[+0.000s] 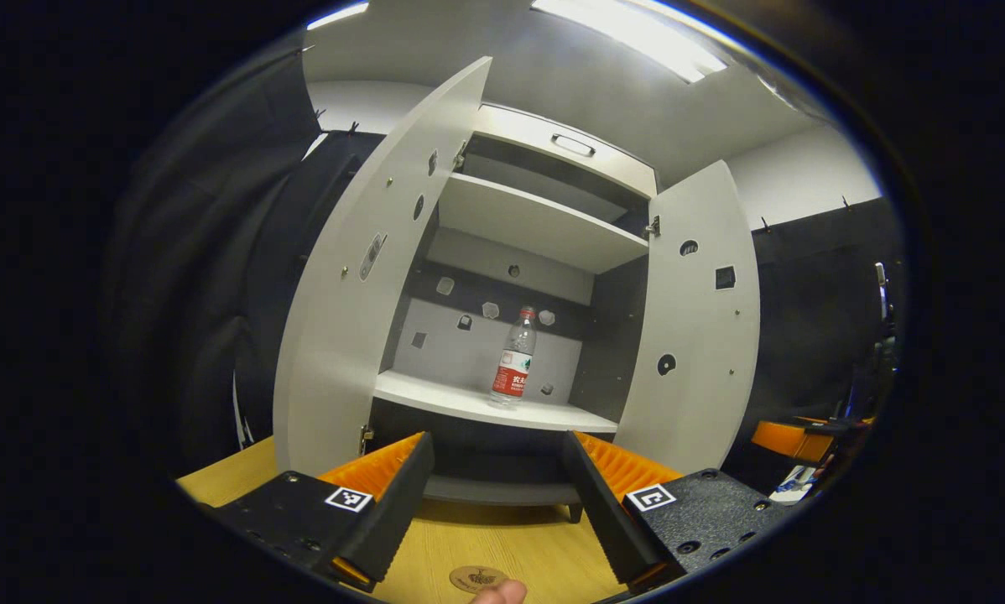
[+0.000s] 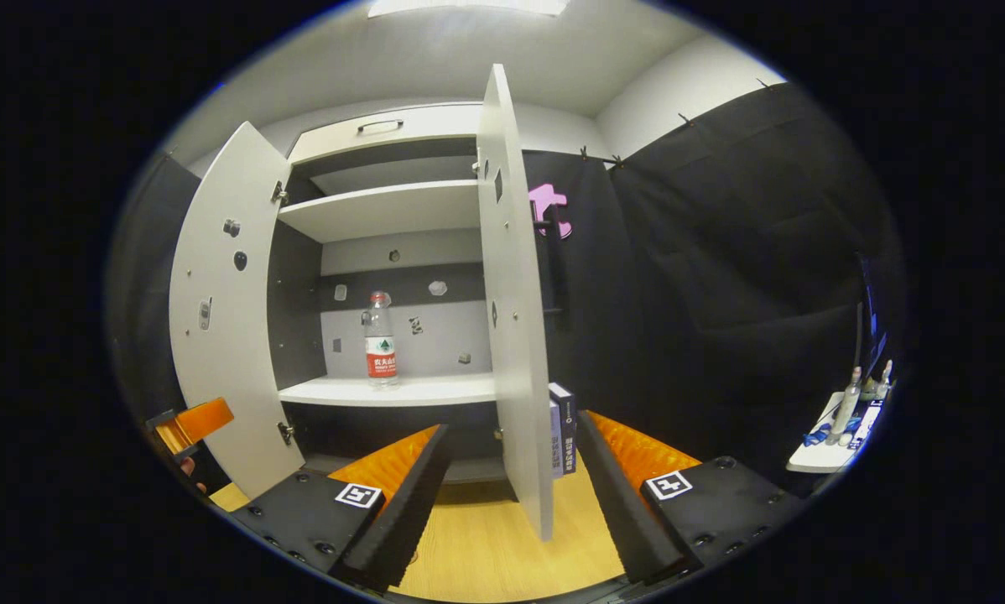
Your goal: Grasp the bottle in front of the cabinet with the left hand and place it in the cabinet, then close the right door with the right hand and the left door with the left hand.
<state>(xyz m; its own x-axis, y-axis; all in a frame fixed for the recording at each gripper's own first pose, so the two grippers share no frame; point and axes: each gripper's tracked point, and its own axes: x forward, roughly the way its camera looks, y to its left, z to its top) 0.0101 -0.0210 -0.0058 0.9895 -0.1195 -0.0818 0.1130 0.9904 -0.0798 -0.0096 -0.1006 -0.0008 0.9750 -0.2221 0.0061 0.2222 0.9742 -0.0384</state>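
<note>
Now the left hand-held gripper (image 1: 496,503) has its two fingers spread wide with nothing between them, held above the light wooden desk (image 1: 502,545) and pointing at the open white cabinet (image 1: 544,226). The right hand-held gripper (image 2: 511,503) is spread just as wide and holds nothing; the lower edge of the cabinet's white right door (image 2: 515,335) stands in the gap between its fingers, and whether it touches either finger cannot be told. The clear plastic water bottle with a red label (image 1: 515,356) stands upright on the cabinet's lower white shelf (image 1: 469,404), apart from both grippers, near the grey back panel. Both doors stand open, the white left door (image 1: 360,285) swung far outward.

The left gripper view shows a small round brown disc (image 1: 477,579) on the desk at the bottom edge, with a fingertip (image 1: 499,594) just beside it, and an orange object (image 1: 783,438) off to the right. The right gripper view shows two dark upright books or boxes (image 2: 561,428) just behind the right door, a white side table with small bottles (image 2: 838,428) at far right, and the left hand-held gripper at the lower left, beside the left door.
</note>
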